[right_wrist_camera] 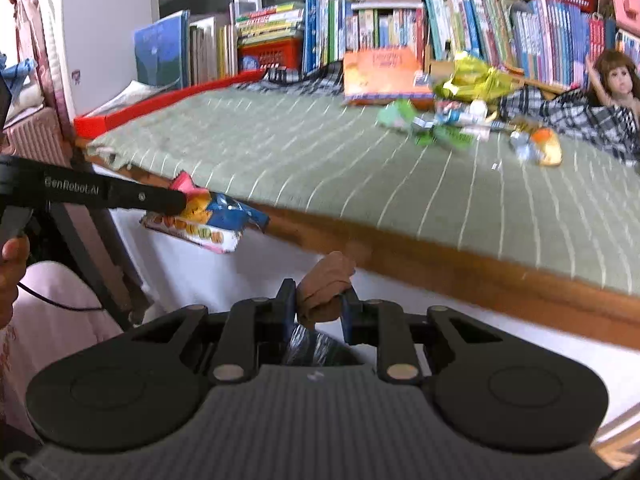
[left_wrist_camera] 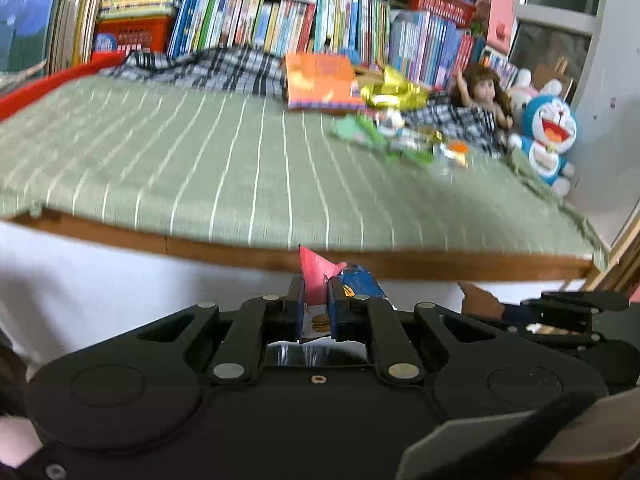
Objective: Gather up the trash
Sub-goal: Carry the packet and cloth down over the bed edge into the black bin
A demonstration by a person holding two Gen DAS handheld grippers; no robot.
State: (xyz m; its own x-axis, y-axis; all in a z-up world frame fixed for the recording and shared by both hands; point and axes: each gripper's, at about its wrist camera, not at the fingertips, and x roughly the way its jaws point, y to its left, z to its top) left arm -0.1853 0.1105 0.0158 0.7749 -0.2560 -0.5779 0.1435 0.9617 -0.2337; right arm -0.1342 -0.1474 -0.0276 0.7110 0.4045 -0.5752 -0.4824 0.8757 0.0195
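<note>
My left gripper [left_wrist_camera: 315, 294] is shut on a snack wrapper [left_wrist_camera: 318, 276] with pink, blue and white print, held in front of the bed's wooden edge. From the right wrist view the same left gripper [right_wrist_camera: 182, 200] shows at the left, the wrapper [right_wrist_camera: 208, 224] hanging from its tip. My right gripper [right_wrist_camera: 318, 306] is shut on a crumpled brown piece of trash [right_wrist_camera: 326, 286], below the bed edge. More wrappers [left_wrist_camera: 404, 136] lie in a heap on the green striped bedcover [left_wrist_camera: 200, 160], far right. That heap [right_wrist_camera: 460, 124] also shows in the right wrist view, with a yellow-green foil bag [right_wrist_camera: 472, 78].
An orange book [left_wrist_camera: 320, 80], a doll [left_wrist_camera: 482, 94] on checked cloth and a blue plush toy [left_wrist_camera: 548, 136] sit at the back right of the bed. Rows of books [left_wrist_camera: 280, 20] line the far side. A wooden bed rail [right_wrist_camera: 480, 276] runs across.
</note>
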